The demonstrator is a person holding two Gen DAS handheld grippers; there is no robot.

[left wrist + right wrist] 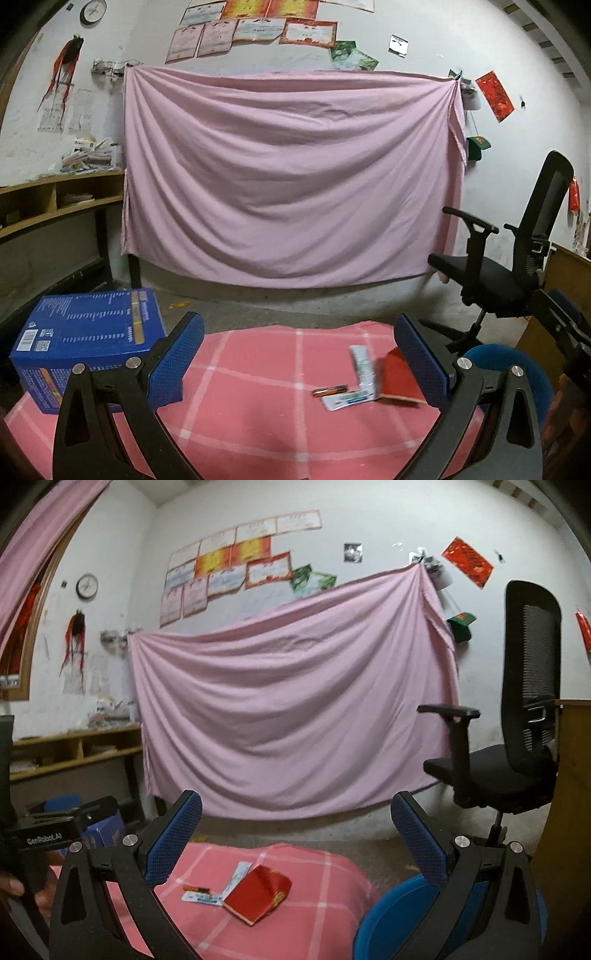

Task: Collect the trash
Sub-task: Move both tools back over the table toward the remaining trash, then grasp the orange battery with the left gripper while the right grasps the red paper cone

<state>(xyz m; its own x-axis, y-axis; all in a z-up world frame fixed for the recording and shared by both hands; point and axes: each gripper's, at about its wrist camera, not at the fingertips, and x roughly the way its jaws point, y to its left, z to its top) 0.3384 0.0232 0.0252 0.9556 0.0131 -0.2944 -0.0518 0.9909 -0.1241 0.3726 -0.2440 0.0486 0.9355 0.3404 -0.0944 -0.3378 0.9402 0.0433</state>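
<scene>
Trash lies on a pink checked cloth point(258, 376) point(314, 897): a red packet point(400, 380) point(258, 895), white wrappers point(360, 380) point(207, 897) and a small orange battery point(330, 390) point(195, 888). A blue bin point(399, 919) point(509, 373) stands to the right of the cloth. My left gripper point(299, 343) is open above the cloth, with the trash just inside its right finger. My right gripper point(297, 823) is open and held above and behind the trash. Neither holds anything.
A blue cardboard box point(88, 339) sits at the cloth's left end. A black office chair point(517, 258) point(517, 746) stands at the right, a pink sheet point(291, 177) hangs on the wall, wooden shelves point(55, 206) at the left. The other gripper point(55, 830) shows at the left edge.
</scene>
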